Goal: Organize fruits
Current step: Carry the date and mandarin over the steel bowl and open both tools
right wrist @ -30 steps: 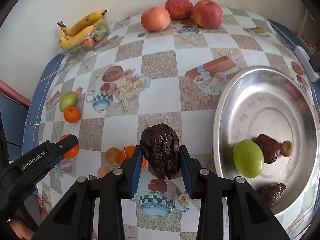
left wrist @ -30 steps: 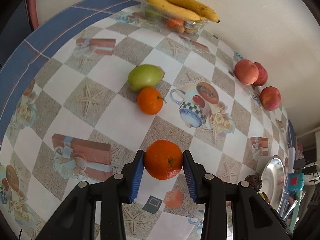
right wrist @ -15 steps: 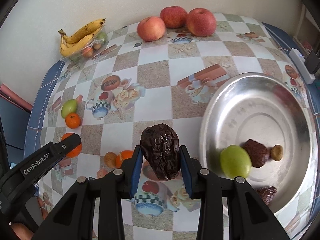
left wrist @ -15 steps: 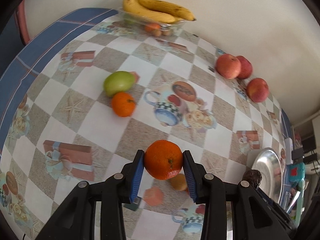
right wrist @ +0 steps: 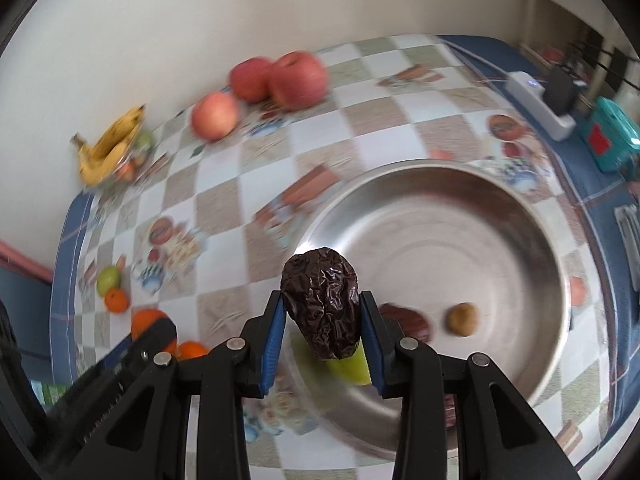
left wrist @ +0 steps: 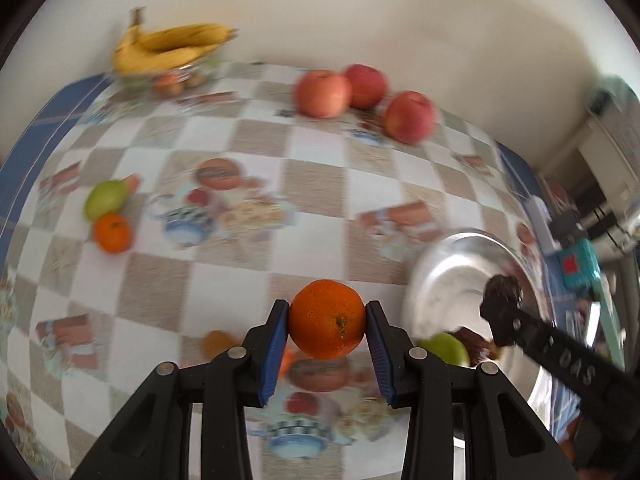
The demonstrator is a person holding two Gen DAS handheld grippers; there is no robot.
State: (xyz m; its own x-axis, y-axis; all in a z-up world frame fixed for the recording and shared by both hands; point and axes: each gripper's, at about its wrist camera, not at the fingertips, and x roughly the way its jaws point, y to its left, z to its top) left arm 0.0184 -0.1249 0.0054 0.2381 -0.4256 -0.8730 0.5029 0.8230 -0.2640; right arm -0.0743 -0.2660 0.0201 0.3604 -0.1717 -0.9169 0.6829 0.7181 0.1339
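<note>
My left gripper (left wrist: 326, 326) is shut on an orange (left wrist: 327, 319), held above the table left of the steel bowl (left wrist: 448, 258). My right gripper (right wrist: 322, 318) is shut on a dark wrinkled date (right wrist: 320, 302), held over the near left rim of the bowl (right wrist: 520, 216). In the bowl lie a green fruit (right wrist: 352, 366), another date (right wrist: 408, 320) and a small brown fruit (right wrist: 462, 319). In the left wrist view the right gripper (left wrist: 502, 300) reaches over the bowl with its date.
Three red apples (left wrist: 362, 98) stand near the wall. Bananas (left wrist: 168, 48) lie on a clear tray at the back left. A green fruit (left wrist: 105, 199) and a small orange (left wrist: 113, 233) lie at the left. More small fruits (left wrist: 216, 343) sit below my left gripper.
Both grippers have swung right toward the steel bowl with their fruits held. The date is now over the bowl's rim. The view is motion-blurred.
</note>
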